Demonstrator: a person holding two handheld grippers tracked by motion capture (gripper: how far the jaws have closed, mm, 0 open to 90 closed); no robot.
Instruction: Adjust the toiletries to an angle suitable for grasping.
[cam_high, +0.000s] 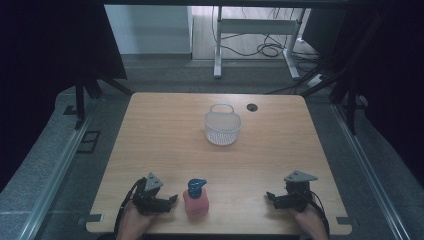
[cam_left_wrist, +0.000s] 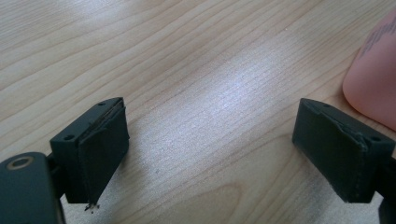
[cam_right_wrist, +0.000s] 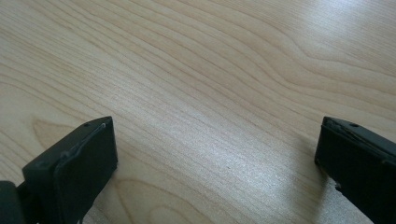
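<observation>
The left hand-held gripper (cam_left_wrist: 210, 154) stands wide apart over bare wooden table (cam_left_wrist: 196, 70), pink bottle (cam_left_wrist: 376, 79) just beside it.

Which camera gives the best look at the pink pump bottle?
The high view: the pink pump bottle stands whole there, blue pump on top, beside the left gripper. The left gripper view catches a pink edge at its right side. The right gripper view looks onto bare table.

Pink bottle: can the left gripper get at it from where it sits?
Probably yes. The left gripper sits open right beside the pink bottle, bare table between them. In the left gripper view the bottle stands just outside one of the fingers.
</observation>
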